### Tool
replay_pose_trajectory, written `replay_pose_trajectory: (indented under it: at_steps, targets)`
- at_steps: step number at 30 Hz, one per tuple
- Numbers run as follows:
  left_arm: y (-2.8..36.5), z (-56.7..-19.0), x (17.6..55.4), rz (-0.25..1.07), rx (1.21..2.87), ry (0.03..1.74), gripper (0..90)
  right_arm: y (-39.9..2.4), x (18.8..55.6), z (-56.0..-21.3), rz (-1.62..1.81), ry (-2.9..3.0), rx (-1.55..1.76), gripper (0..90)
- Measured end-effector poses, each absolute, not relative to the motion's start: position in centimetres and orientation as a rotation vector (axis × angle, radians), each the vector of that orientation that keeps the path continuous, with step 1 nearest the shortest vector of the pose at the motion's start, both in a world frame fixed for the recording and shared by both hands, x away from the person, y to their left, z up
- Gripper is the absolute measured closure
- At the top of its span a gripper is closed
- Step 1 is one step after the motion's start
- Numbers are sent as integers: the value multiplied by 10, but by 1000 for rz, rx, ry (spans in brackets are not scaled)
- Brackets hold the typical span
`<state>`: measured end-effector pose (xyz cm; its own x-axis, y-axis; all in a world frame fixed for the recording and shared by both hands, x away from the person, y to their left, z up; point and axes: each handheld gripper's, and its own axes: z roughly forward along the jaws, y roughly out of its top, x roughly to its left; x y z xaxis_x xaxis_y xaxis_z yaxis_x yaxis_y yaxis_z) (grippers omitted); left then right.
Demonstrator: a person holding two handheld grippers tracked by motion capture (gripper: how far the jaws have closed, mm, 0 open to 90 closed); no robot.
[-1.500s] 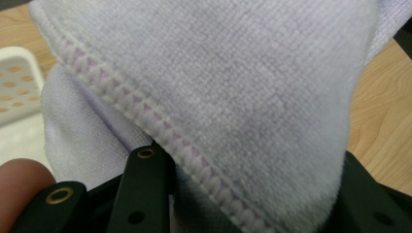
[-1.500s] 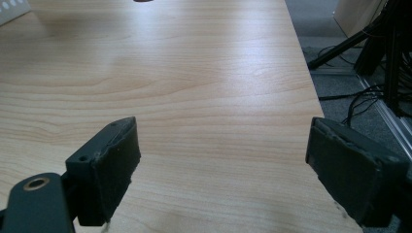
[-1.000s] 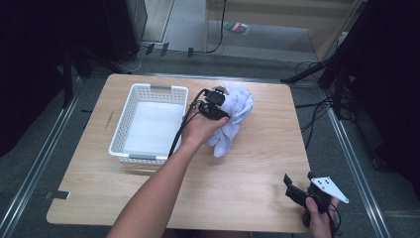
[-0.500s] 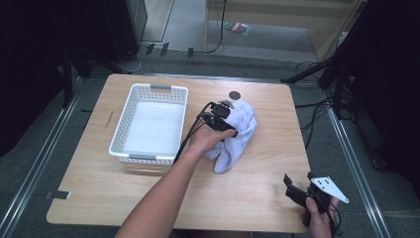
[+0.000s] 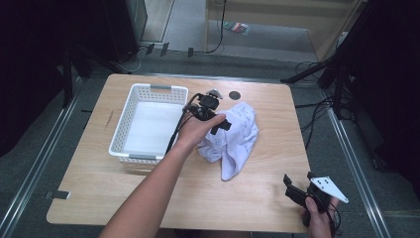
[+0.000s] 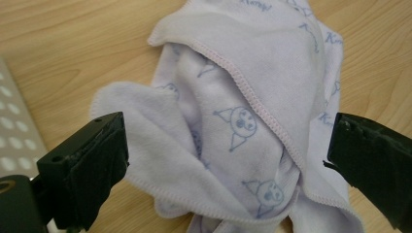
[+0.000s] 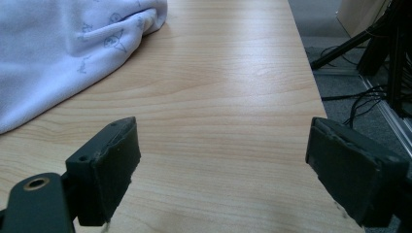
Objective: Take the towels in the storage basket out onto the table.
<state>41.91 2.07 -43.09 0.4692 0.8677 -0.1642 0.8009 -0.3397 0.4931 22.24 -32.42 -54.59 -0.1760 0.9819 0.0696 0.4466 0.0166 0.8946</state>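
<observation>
1. White cloth [image 5: 235, 136] with a pale blue print is seen crumpled on the wooden tabletop [image 5: 148, 193], just to the right of a white basket [image 5: 130, 119].
2. Above the cloth, the left gripper [image 5: 218, 121] is held with its jaws wide apart, nothing gripped.
3. Near the tabletop's right front corner, the right gripper [image 5: 292, 188] is held with jaws open, well apart from the cloth.

**Around the bench**

A wooden bench [image 5: 124, 188] stands on grey floor [image 5: 34, 163]. A small dark disc [image 5: 235, 95] lies near its far edge. Black cables [image 5: 317, 119] trail off to the right, beside dark stands [image 5: 341, 74].
</observation>
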Motion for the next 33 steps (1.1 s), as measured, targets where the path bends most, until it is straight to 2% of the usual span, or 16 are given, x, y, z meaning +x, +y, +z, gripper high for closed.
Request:
replay_pose_trajectory:
  at_steps: [16,33]
  targets:
    - [102,-405,403,288,2108,1441,18,-322,223,-546,1098,1692,1461,126]
    - [189,-419,380,337,2042,1555,19,-322,223,-546,1096,1699,1458,125]
